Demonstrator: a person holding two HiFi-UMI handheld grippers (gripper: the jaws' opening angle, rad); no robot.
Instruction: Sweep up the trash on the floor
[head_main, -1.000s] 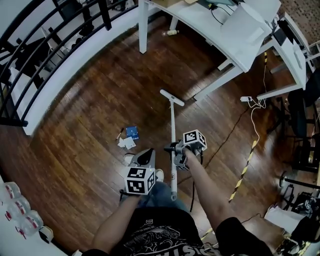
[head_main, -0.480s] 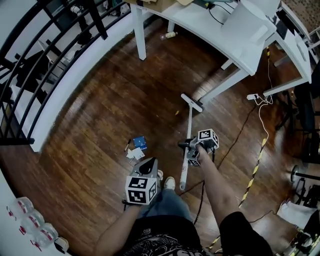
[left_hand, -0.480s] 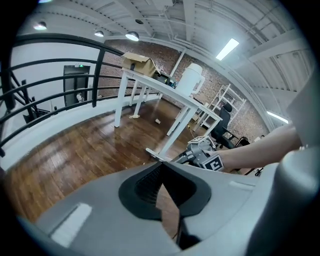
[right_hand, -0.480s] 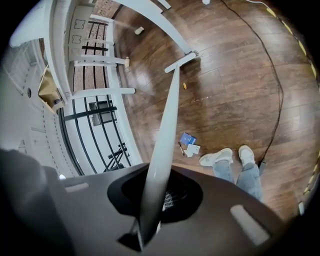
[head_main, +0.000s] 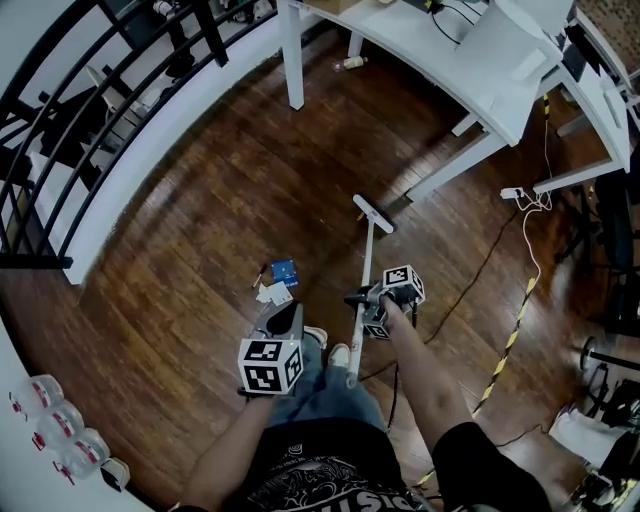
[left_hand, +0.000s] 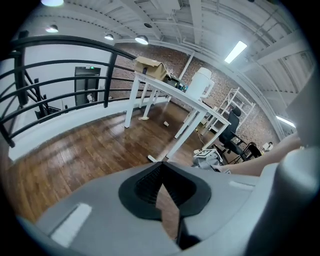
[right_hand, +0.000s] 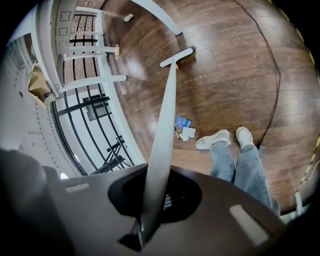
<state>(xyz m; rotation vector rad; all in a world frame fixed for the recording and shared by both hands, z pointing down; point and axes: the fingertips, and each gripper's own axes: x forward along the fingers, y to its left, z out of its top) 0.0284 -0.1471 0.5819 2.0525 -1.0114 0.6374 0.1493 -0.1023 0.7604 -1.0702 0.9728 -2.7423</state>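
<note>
Sweeping step: right tool (head_main: 358, 300) clamped on a white broom (head_main: 366, 255), its head on the wooden floor (head_main: 200, 200) far-right of the paper trash (head_main: 278, 284), left tool (head_main: 288, 315) almost closed and empty; next, likely drag the head to the trash.

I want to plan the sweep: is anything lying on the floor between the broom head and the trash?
No, nothing visible: only bare floor lies between the broom head and the trash.

Open floor (head_main: 190, 230) ahead, railing (head_main: 70, 110) left, table legs (head_main: 294, 60) beyond, cable (right_hand: 276, 75) trailing right
</note>
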